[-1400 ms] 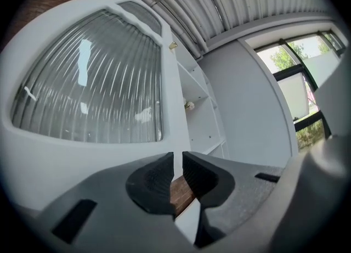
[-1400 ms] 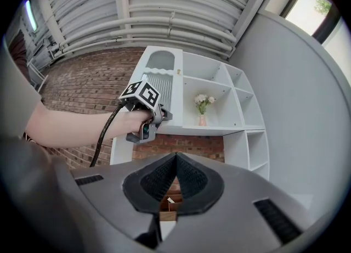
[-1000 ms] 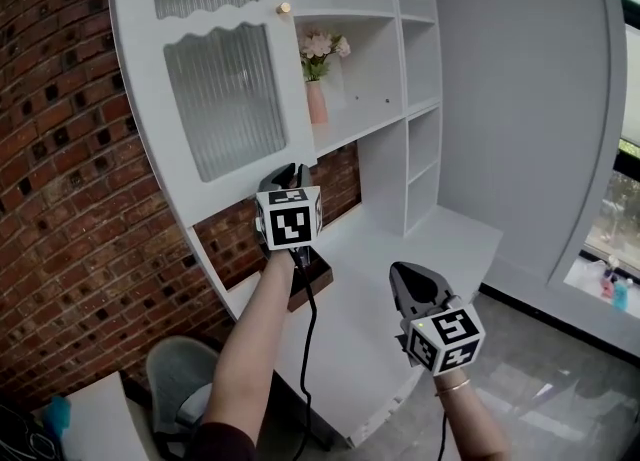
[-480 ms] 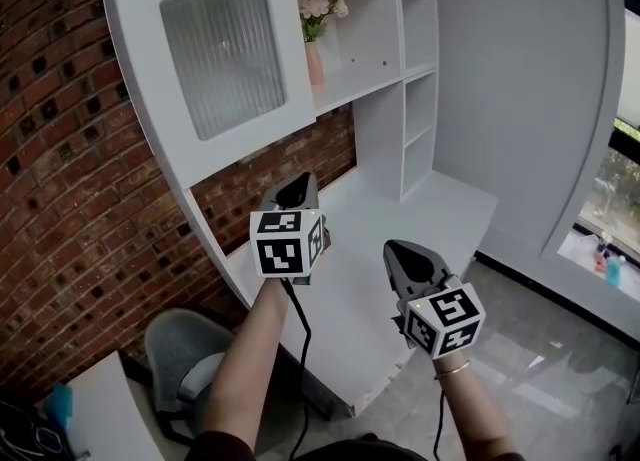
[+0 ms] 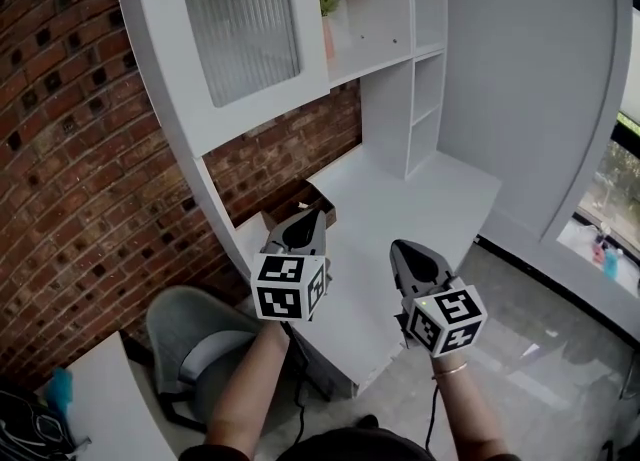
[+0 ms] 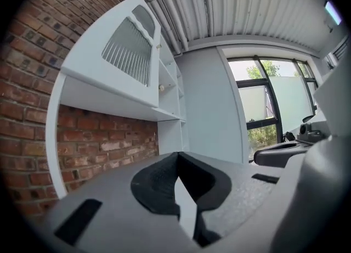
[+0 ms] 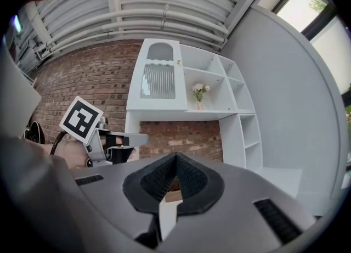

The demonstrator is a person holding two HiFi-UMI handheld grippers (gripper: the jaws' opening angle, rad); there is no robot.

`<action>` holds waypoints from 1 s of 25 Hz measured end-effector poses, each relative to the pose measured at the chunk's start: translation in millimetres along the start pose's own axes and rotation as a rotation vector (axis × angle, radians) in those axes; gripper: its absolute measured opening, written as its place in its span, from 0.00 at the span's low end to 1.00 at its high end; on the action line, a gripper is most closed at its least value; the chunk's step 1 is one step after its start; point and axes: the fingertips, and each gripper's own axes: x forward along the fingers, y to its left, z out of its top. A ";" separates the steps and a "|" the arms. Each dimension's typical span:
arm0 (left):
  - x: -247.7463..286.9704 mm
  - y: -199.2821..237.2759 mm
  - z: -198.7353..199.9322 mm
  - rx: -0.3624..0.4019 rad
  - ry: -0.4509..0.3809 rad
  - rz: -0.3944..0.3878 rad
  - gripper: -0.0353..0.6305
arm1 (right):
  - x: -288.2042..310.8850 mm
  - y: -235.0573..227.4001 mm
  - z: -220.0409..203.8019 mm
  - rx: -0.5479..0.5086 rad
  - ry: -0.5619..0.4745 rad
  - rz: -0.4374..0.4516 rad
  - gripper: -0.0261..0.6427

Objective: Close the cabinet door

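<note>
The white cabinet door [image 5: 240, 24] with its ribbed glass pane lies flush with the cabinet front at the upper left; it also shows in the left gripper view as the door [image 6: 131, 54] with a small gold knob [image 6: 161, 88], and in the right gripper view as the door [image 7: 159, 82]. My left gripper [image 5: 308, 221] hangs well below the door, over the desk's front edge, shut with nothing in it. Beside it my right gripper [image 5: 403, 251] is also shut and holds nothing. Both point level toward the cabinet.
A pink vase of flowers [image 5: 330, 9] stands on the open shelf right of the door. Below lie the white desk top [image 5: 420, 189] and a brown box [image 5: 300, 211] by the brick wall. A grey chair [image 5: 200, 344] sits at my lower left.
My left gripper has dropped from the door's lower edge down and back toward me. The right gripper sank a little. The door has stayed flush.
</note>
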 end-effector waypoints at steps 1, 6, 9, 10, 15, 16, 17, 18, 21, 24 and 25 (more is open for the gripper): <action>-6.1 -1.2 -6.4 -0.002 0.009 -0.001 0.07 | -2.0 2.5 -4.4 0.006 0.008 0.000 0.04; -33.9 -8.7 -37.9 0.001 0.047 -0.013 0.07 | -13.8 16.3 -27.2 0.031 0.048 -0.005 0.04; -47.9 -10.2 -58.5 -0.005 0.068 -0.018 0.07 | -19.3 24.4 -40.9 0.037 0.072 -0.010 0.04; -53.0 -11.0 -65.7 -0.006 0.077 -0.019 0.07 | -21.3 27.4 -45.0 0.039 0.078 -0.011 0.04; -79.1 -15.2 -99.2 -0.027 0.108 -0.028 0.07 | -31.8 40.1 -61.9 0.049 0.095 -0.024 0.04; -83.6 -15.8 -104.4 -0.031 0.109 -0.031 0.07 | -34.0 42.0 -65.1 0.051 0.098 -0.029 0.04; -87.7 -16.1 -108.3 -0.032 0.107 -0.033 0.07 | -36.2 43.9 -68.2 0.053 0.101 -0.031 0.04; -91.0 -16.0 -110.8 -0.032 0.103 -0.036 0.07 | -38.2 45.8 -71.1 0.055 0.106 -0.033 0.04; -97.3 -13.3 -113.0 -0.031 0.092 -0.046 0.07 | -43.0 50.7 -79.7 0.061 0.124 -0.037 0.04; -103.4 -11.1 -118.3 -0.035 0.093 -0.055 0.07 | -48.8 53.3 -90.0 0.068 0.142 -0.052 0.04; -105.2 -10.9 -120.8 -0.036 0.095 -0.058 0.07 | -50.2 54.0 -93.4 0.068 0.150 -0.056 0.04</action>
